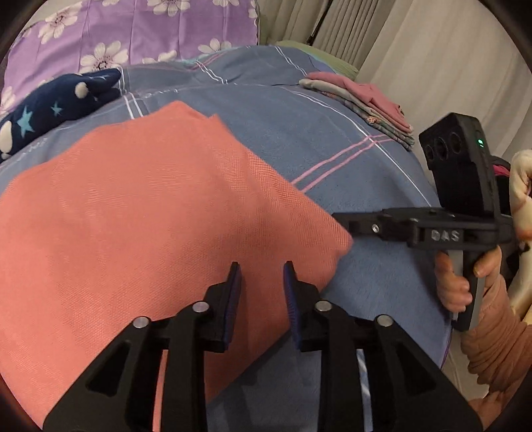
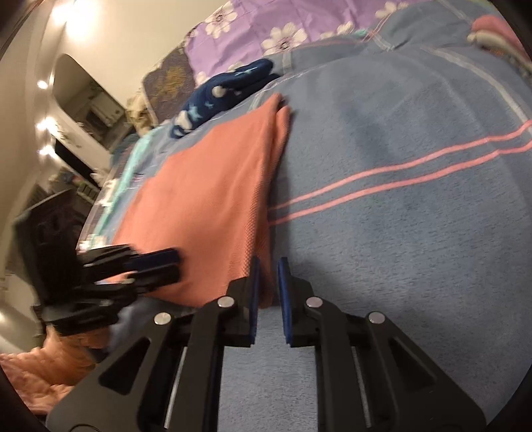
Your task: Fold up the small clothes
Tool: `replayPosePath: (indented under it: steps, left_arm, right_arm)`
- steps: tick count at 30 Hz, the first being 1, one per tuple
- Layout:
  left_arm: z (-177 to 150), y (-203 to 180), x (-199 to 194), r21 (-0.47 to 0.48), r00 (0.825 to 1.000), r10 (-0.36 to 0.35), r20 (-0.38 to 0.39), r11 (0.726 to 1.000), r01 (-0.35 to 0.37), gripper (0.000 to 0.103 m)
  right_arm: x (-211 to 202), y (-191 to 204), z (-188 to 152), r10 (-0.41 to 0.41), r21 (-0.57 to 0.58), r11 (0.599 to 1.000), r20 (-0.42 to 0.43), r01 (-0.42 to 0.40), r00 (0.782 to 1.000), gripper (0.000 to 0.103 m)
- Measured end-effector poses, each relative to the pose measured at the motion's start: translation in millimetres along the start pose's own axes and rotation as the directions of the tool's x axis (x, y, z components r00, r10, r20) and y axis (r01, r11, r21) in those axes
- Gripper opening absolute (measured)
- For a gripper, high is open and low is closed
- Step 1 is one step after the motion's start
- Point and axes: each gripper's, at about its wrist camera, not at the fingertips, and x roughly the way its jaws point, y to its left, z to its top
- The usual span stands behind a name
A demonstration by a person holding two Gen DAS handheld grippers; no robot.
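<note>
A salmon-orange garment point(image 1: 149, 212) lies folded flat on the blue bedspread point(image 1: 299, 139); it also shows in the right wrist view point(image 2: 206, 199). My left gripper point(image 1: 261, 269) is open, its fingers just above the garment's near right part, holding nothing. My right gripper point(image 2: 267, 262) is open with a narrow gap, at the garment's near right corner; a bit of cloth edge shows between the jaws. In the left wrist view the right gripper point(image 1: 339, 217) points at the garment's right corner. In the right wrist view the left gripper point(image 2: 173, 262) is blurred over the near edge.
A stack of folded pink and grey clothes point(image 1: 365, 103) sits at the bed's far right edge. A navy star-patterned garment point(image 1: 56, 106) lies at the far left. A purple flowered pillow point(image 1: 133, 30) is behind. Curtains point(image 1: 432, 50) hang to the right.
</note>
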Motion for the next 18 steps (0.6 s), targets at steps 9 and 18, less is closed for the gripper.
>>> replayPosePath:
  steps: [9,18]
  left_arm:
    - [18.5,4.7,6.4,-0.148,0.992,-0.12,0.031,0.981,0.123,0.038]
    - [18.7,-26.9,34.7,-0.031,0.998,-0.046,-0.038,0.999,0.044,0.013]
  right_arm:
    - [8.7,21.8,0.0,0.055,-0.143,0.988,-0.063,-0.063,0.997,0.013]
    - [2.6,27.7,-11.3,-0.013,-0.22,0.975,-0.11,-0.012,0.994,0.013]
